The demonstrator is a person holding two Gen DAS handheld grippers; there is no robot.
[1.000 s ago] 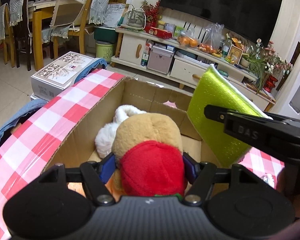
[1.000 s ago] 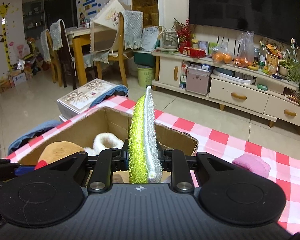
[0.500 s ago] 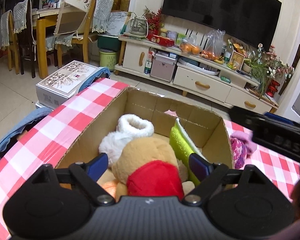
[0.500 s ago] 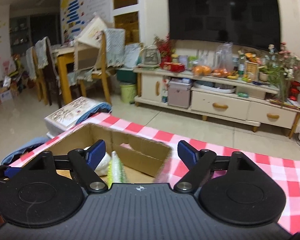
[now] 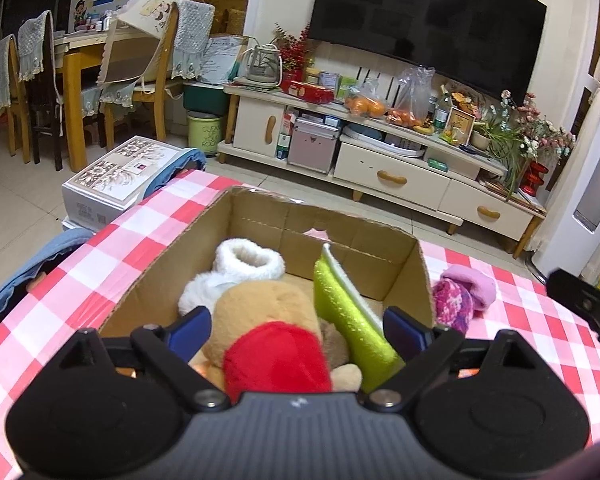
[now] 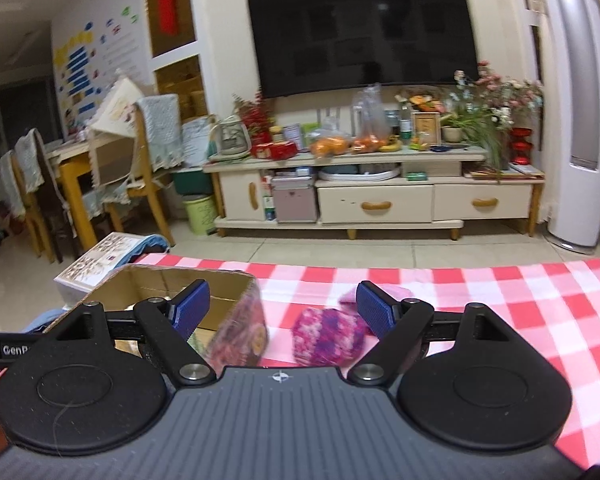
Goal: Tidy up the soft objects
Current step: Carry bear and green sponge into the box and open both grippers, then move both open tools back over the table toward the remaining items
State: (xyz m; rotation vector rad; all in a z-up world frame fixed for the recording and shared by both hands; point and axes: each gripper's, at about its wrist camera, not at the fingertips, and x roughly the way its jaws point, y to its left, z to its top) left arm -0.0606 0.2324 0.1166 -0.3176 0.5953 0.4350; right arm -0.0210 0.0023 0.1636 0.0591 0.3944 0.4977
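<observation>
Below the opening left gripper, the brown cardboard box holds 3 soft items; right gripper, empty and spread, faces 2 pink knitted pieces ahead.

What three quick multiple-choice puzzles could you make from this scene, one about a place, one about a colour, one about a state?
1. Where is the green sponge?
A. On the floor
B. Inside the cardboard box
C. On the TV stand

2. What colour is the plush toy's hat?
A. Red
B. Blue
C. Black

3. What is the state of the right gripper?
A. Shut on the sponge
B. Shut on a sock
C. Open, holding nothing

Answers: 1 B, the sponge leans against the box's right wall beside the plush toy. 2 A, the hat is plainly red. 3 C, its jaws stand wide apart above the checked cloth.
</observation>
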